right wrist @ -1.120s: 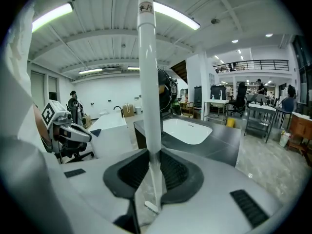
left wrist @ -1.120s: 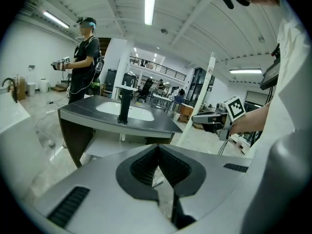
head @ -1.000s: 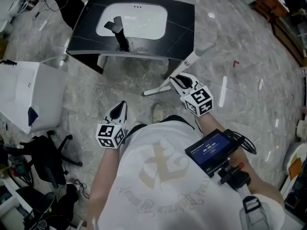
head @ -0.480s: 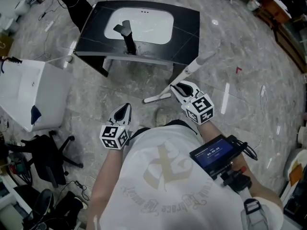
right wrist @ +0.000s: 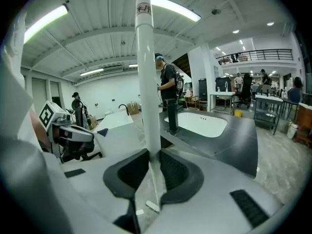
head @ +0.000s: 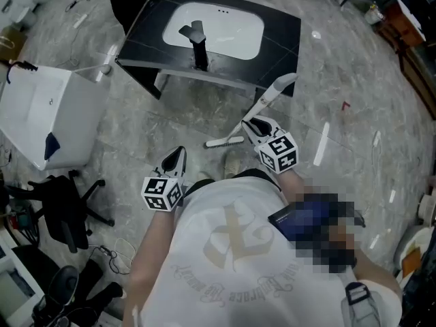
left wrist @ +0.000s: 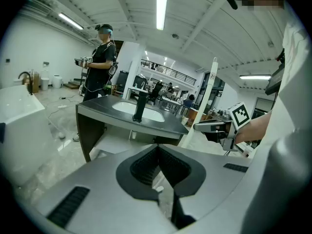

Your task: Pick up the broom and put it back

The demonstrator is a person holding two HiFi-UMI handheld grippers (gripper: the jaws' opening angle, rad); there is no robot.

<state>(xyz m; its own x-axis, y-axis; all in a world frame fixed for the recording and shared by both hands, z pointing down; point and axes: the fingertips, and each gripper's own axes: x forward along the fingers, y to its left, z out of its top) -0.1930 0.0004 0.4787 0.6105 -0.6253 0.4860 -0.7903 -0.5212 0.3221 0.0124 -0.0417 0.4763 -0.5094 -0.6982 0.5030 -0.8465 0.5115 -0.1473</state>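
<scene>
Broom [head: 269, 99], head view: clamped by right gripper [head: 253, 122], handle slanting beyond jaws toward sink counter [head: 283, 29], head below, perhaps just off floor [head: 170, 114]; carried nearer counter than a second ago, so return under way. Left gripper view: left gripper [left wrist: 158, 149] closed, empty. Right gripper view: handle upright between pressing pads [right wrist: 172, 173].

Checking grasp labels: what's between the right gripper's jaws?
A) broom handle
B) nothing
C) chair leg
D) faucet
A: in the right gripper view, the right gripper has its jaws clamped on the white broom handle, which runs up from between them.
</scene>
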